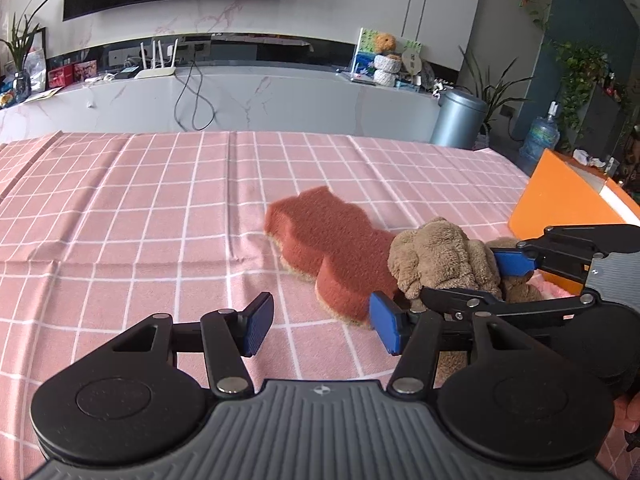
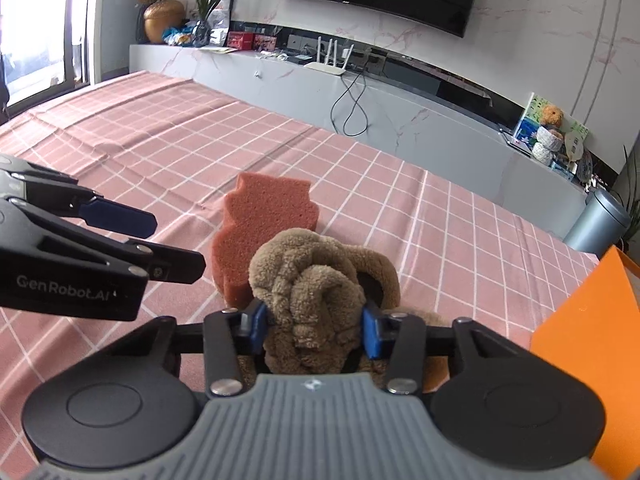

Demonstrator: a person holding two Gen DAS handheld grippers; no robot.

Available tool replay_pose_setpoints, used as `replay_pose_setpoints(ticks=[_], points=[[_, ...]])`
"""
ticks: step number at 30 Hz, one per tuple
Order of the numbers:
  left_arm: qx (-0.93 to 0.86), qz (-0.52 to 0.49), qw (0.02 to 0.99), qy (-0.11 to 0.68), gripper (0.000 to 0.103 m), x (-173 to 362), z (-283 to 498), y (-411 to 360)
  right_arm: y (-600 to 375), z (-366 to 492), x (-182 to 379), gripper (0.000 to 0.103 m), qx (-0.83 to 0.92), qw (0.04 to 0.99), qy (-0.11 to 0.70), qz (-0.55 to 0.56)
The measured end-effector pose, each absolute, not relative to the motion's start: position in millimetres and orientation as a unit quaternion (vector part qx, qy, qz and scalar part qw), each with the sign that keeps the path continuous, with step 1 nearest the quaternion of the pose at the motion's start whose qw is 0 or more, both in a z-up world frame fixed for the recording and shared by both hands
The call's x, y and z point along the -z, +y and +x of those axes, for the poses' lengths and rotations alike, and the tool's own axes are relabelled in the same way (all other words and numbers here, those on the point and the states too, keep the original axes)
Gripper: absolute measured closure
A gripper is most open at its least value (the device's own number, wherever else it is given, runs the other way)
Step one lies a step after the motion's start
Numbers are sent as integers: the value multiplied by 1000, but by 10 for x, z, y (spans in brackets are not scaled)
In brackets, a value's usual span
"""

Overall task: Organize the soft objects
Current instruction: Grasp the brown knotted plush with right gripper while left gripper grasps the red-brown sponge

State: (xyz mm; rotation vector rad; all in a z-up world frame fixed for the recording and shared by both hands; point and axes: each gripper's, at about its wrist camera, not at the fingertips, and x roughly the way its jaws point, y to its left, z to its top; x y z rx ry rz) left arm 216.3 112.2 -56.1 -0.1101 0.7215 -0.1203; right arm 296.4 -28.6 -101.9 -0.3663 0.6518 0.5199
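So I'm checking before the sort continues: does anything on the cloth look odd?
Nothing damaged or spilled. The brown plush toy is bunched between the right gripper pads, and the sponge lies askew to the cloth's grid.

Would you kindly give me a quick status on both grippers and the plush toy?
Left gripper open, empty. Right gripper shut on plush toy. Sponge beside it; orange box at right.

The left hand-held gripper [image 1: 322, 326] tilts downward with its blue pads set wide apart and nothing between them. Just beside it, the right hand-held gripper [image 2: 314, 326] tilts down too, its pads pressing both sides of a brown plush toy [image 2: 312, 292].
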Motion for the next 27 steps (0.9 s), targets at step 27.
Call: replay_pose_setpoints(ticks=[27], points=[[92,55,937,333,43,904,2388,685,-659,3220,950,55,-211,910,354,-54]])
